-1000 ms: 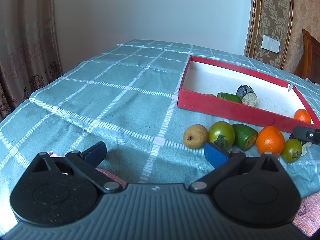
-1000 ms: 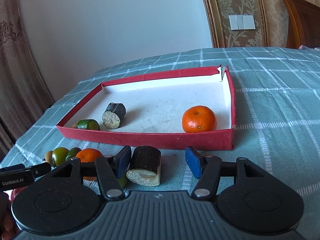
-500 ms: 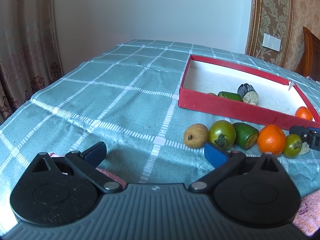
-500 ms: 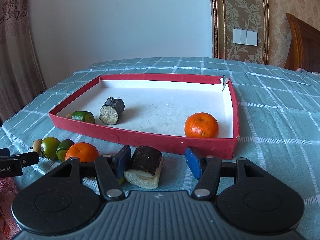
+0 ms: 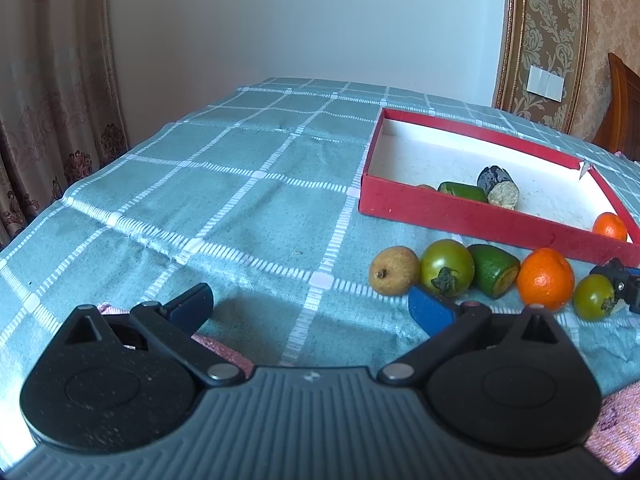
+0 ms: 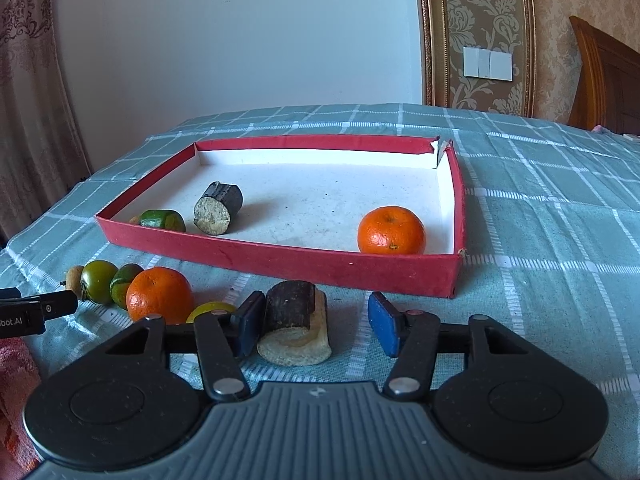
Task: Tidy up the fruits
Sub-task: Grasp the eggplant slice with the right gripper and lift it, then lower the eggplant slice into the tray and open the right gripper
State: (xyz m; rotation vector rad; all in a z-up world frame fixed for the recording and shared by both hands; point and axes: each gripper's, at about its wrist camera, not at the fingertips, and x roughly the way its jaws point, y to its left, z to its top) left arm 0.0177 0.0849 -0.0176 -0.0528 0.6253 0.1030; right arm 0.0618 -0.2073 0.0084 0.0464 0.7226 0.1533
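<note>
A red tray [image 6: 280,262] holds an orange [image 6: 391,230], a dark cut piece [image 6: 218,208] and a green piece [image 6: 162,220]. In front of it lie an orange [image 6: 160,295], green tomatoes [image 6: 98,281] and a brown fruit [image 5: 394,270]. My right gripper [image 6: 316,324] is open, with a dark brown cut chunk [image 6: 294,328] on the cloth between its fingers, against the left one. My left gripper [image 5: 308,306] is open and empty, low over the cloth, left of the fruit row [image 5: 448,268]. The tray also shows in the left wrist view [image 5: 480,216].
A teal checked tablecloth [image 5: 240,200] covers the table. A pink cloth [image 6: 16,364] lies at the near edge by the left gripper. A curtain [image 5: 52,100] hangs at left, a wooden chair [image 6: 608,76] stands at right.
The right gripper's view has swung and lifted slightly; the dark chunk stays between its open fingers. The left gripper has barely moved.
</note>
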